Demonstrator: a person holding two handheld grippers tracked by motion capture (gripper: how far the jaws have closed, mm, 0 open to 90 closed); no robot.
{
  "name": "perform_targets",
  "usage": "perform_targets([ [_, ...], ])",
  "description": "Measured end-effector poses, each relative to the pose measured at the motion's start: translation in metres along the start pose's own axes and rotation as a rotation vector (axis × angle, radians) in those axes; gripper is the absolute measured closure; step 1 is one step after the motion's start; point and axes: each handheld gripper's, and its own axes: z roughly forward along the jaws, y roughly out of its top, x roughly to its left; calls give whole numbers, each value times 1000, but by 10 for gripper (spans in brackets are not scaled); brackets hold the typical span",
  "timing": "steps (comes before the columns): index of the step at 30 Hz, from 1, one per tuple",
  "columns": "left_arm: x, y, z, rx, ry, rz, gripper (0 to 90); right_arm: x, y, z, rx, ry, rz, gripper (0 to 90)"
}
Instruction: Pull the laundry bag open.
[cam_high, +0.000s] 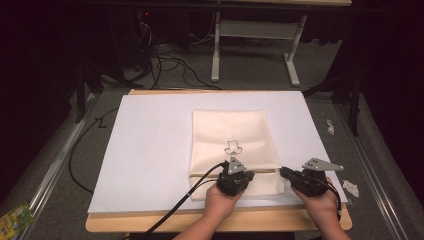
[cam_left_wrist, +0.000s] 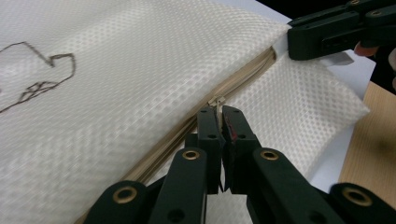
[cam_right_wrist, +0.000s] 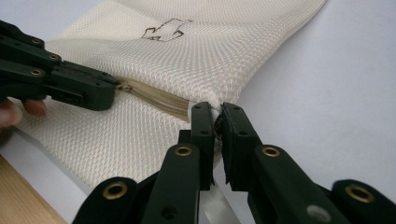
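You had a white sheet (cam_high: 150, 150) over a wooden tabletop (cam_high: 165, 224), dark room all round, a white frame stand (cam_high: 252, 45) and loose cables (cam_high: 170, 62) on the floor at 12 o'clock. A green packet (cam_high: 12, 222) sat down at 8, paper scraps (cam_high: 351, 187) at 3. The cream mesh bag (cam_high: 230, 135) lay mid-sheet. Your left gripper (cam_left_wrist: 219, 114) was clenched on the zipper pull (cam_left_wrist: 217, 101), and your right gripper (cam_right_wrist: 215, 114) pinched the bag's edge at the zipper (cam_right_wrist: 156, 98) end.
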Motion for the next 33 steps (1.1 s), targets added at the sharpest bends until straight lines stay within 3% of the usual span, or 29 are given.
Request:
perform_targets([
  [6, 14, -9, -18, 0, 17, -42, 878, 0, 0, 1, 8, -20, -12, 854],
  [17, 49, -22, -63, 48, 91, -39, 877, -7, -2, -2, 3, -50, 3, 854],
  [20, 60, -25, -80, 84, 119, -9, 877, -9, -3, -2, 6, -57, 11, 854],
  [27, 91, -36, -128, 126, 171, -11, 878, -13, -5, -1, 19, -77, 17, 854],
  [31, 101, -49, -140, 113, 155, -24, 878, -7, -3, 4, 27, -63, -8, 854],
  [33, 106, -55, -139, 121, 133, -61, 878, -1, -1, 7, 34, -71, -30, 854],
])
